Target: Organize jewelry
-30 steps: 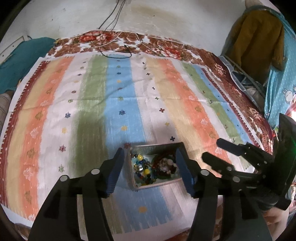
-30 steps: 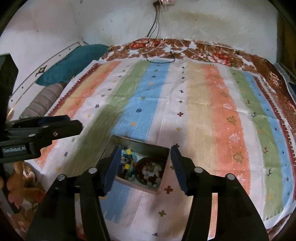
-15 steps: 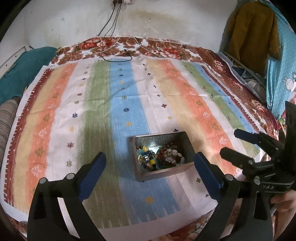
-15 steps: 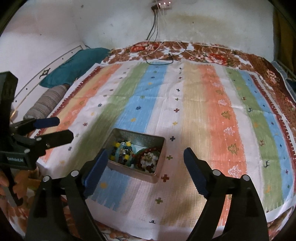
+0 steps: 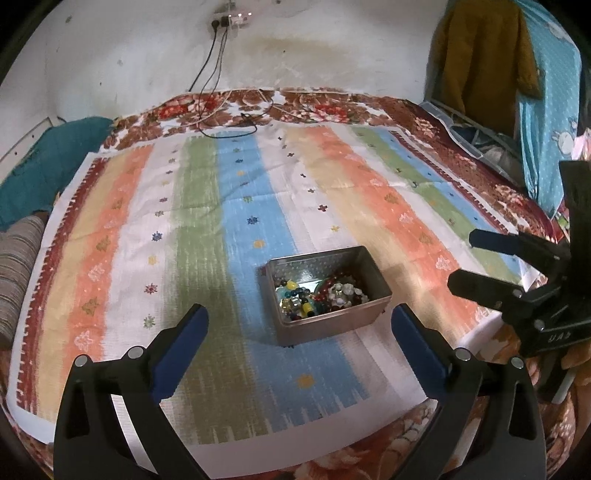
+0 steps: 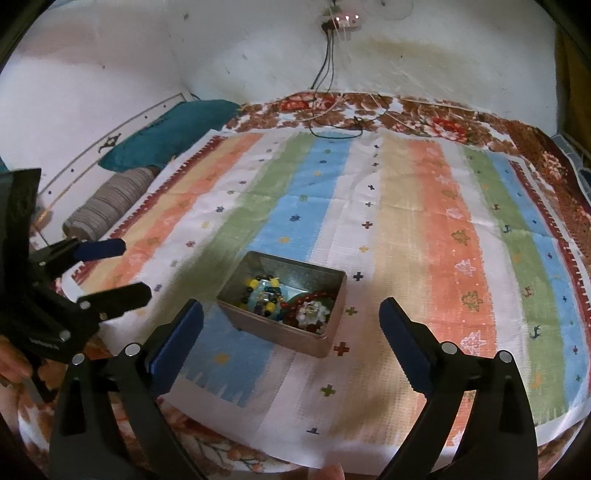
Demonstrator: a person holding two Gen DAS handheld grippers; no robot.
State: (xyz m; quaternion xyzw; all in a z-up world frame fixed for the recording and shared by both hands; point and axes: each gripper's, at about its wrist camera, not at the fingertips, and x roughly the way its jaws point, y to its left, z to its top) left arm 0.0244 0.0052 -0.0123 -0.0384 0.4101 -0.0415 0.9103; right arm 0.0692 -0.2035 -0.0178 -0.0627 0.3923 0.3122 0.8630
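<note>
Two black grippers, left [image 5: 297,325] and right [image 6: 291,319], both spread wide and holding nothing, are hovering by the rectangular metal tin [image 5: 334,323] of mixed beaded jewelry [image 5: 321,293] (gathered inside) near the striped cloth's [image 5: 236,206] front edge.

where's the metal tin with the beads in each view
Left wrist view: the tin sits right of centre, ahead of the open left gripper.
Right wrist view: the tin sits just left of centre, ahead of the open right gripper.
Shared landmark: the wall socket with hanging cables.

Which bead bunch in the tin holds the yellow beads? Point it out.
The multicoloured beaded strand at the metal tin's left end: yellow, blue and dark beads. The bracelets beside it are dark red and whitish.
</note>
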